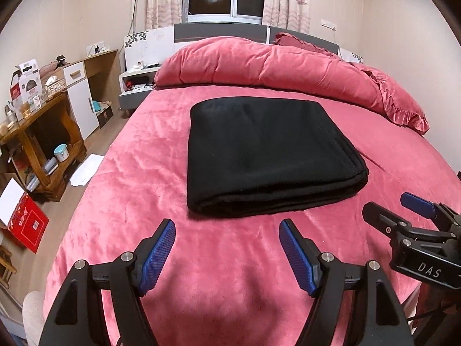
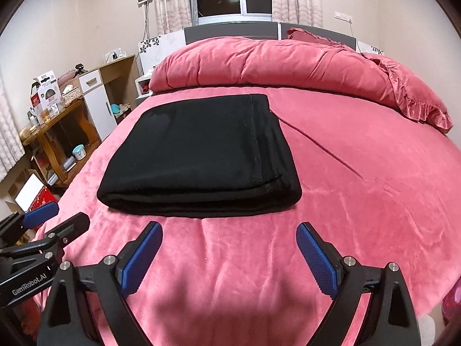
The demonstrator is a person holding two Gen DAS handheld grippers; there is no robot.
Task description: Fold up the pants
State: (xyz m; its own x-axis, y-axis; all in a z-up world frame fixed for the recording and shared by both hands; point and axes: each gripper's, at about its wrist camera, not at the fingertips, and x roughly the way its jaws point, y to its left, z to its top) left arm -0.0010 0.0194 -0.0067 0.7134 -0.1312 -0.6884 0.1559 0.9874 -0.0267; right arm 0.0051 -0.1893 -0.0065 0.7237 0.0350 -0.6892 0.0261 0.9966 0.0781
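Black pants (image 1: 268, 155) lie folded in a flat layered rectangle on the pink bed (image 1: 144, 173); they also show in the right wrist view (image 2: 198, 155). My left gripper (image 1: 227, 229) is open and empty, hovering over the bed just short of the pants' near edge. My right gripper (image 2: 229, 230) is open and empty, also just short of the near edge. The right gripper shows at the right of the left wrist view (image 1: 389, 210), and the left gripper at the left of the right wrist view (image 2: 60, 213).
A rolled pink duvet (image 1: 273, 66) and a frilled pillow (image 1: 403, 106) lie at the head of the bed. A wooden table (image 1: 37, 132), white cabinet (image 1: 83, 98), nightstand (image 1: 135, 86) and red box (image 1: 26, 222) stand on the floor to the left.
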